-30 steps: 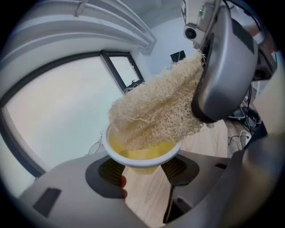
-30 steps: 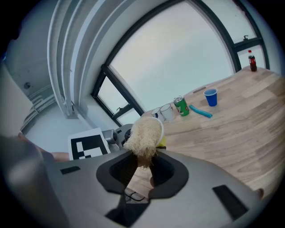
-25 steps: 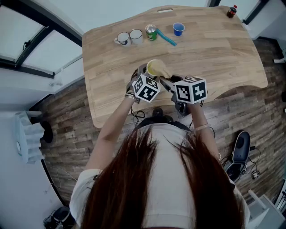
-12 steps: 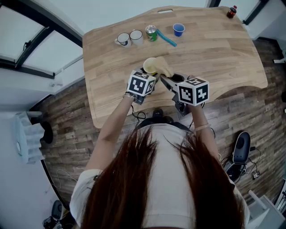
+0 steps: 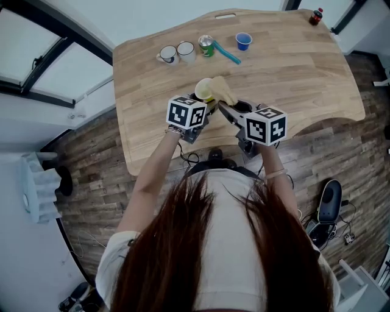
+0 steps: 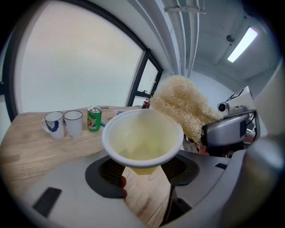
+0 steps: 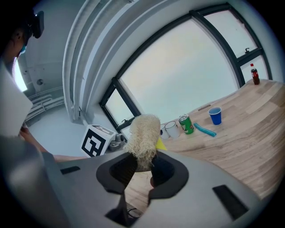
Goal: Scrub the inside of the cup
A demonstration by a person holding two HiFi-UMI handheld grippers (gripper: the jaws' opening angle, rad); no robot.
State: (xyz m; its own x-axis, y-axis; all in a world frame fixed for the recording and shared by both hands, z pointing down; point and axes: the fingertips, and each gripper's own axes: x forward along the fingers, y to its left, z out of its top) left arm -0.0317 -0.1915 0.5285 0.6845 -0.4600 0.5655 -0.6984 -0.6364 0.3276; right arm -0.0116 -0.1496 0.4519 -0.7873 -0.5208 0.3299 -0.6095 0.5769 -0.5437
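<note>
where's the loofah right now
In the head view the loofah is at centre, clamped in the right gripper, just right of the yellow cup.

On the desk (image 5: 304, 73), two white mugs (image 5: 186, 49) and a green can (image 5: 206, 44) stand at 11 o'clock, a blue cup (image 5: 243, 39) at 12, and a dark bottle (image 5: 315, 15) at 2.
</note>
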